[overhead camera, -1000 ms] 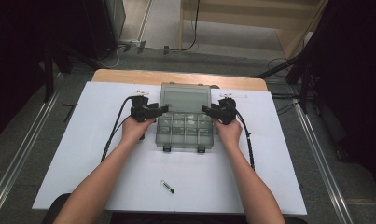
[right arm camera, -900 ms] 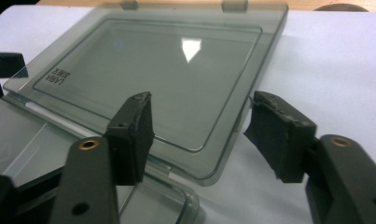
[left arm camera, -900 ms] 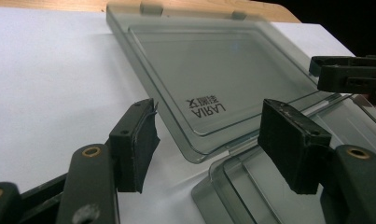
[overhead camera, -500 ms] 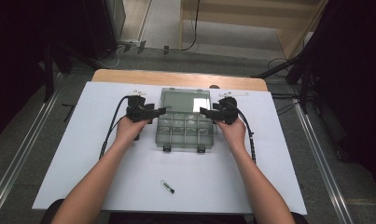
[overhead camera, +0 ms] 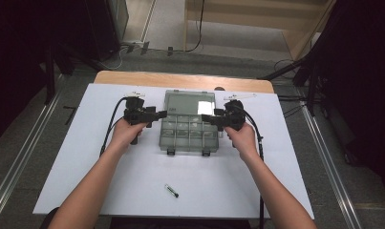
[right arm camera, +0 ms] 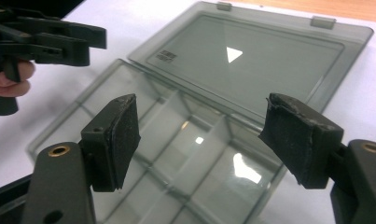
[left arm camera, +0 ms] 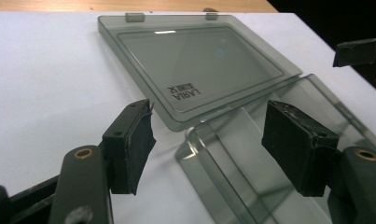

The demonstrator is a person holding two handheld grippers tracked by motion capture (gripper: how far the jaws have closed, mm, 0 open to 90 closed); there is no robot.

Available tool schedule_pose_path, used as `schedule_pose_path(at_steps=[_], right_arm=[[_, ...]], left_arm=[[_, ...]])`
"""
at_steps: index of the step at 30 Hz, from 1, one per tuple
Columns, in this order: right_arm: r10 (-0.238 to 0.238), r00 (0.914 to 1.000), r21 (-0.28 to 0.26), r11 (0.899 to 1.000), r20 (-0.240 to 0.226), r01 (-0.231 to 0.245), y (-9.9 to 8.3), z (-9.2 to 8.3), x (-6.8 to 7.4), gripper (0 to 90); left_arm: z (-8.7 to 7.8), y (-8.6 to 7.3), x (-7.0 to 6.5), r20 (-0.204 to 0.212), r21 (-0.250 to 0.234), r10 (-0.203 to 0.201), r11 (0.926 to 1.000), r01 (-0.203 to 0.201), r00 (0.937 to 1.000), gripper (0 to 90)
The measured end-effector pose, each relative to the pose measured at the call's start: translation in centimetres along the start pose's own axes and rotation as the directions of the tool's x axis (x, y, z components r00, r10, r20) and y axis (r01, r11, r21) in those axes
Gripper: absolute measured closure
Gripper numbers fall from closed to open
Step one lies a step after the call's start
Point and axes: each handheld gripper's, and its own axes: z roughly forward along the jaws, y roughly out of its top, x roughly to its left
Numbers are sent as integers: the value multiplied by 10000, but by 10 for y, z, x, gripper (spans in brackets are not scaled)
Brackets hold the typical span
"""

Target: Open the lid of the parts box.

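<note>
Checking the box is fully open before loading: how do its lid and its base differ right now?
The lid lies flat on the far side, one undivided panel with a printed label. The base sits nearer the person, split into compartments, with two latches at its near edge. Both are smoky transparent plastic, empty.

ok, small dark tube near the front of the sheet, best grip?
Grip the tube across its middle, coming straight down from above. It lies flat on the white sheet, slanted, apart from the open compartment box, so turn the jaws square to its long axis. Probably rolls, so close slowly.
</note>
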Motion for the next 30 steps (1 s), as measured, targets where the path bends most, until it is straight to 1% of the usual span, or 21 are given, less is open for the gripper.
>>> schedule_pose_path(at_steps=[2,4,6,11,13,14,16,17,21,22,26,28,30], right_arm=[[-93,9999,13,10000,-134,94,-2,-4,4,279],[-235,9996,51,9997,-133,235,-4,-8,8,279],[-330,9993,148,9993,-180,332,-7,-10,11,279],[-535,9980,237,9982,-330,543,-15,-14,17,280],[-557,9978,236,9981,-359,566,-17,-15,19,280],[-577,9974,285,9979,-426,590,-18,-17,20,280],[-701,9966,282,9971,-435,713,-19,-18,22,280],[-710,9964,261,9970,-461,723,-20,-20,23,280],[-751,9958,176,9969,-516,761,-24,-22,24,281],[-768,9956,159,9968,-539,778,-26,-22,24,281],[-872,9943,306,9955,-607,892,-31,-22,24,281],[-938,9939,296,9950,-576,957,-34,-24,24,282],[-850,9941,235,9960,-680,868,-36,-28,24,281]], left_arm=[[-3,0,-1,-37,-40,83,10000,-83,10000,328],[-6,-1,-2,49,55,124,9999,-124,9999,328],[-9,-1,-3,23,86,164,9998,-164,9999,328],[-17,-1,-8,127,153,158,9998,-160,9998,328],[-20,0,-12,264,174,137,9997,-141,9996,328],[-21,0,-13,283,174,190,9997,-195,9994,328],[-24,0,-18,310,235,420,9988,-428,9986,328],[-25,0,-21,345,224,451,9987,-459,9984,328],[-28,-3,-26,535,308,551,9979,-568,9970,328],[-28,-5,-27,532,344,557,9977,-576,9970,328],[-30,-9,-30,559,534,804,9951,-834,9952,328],[-32,-10,-30,604,543,817,9949,-850,9948,328],[-34,-11,-31,617,584,834,9945,-870,9946,328]])
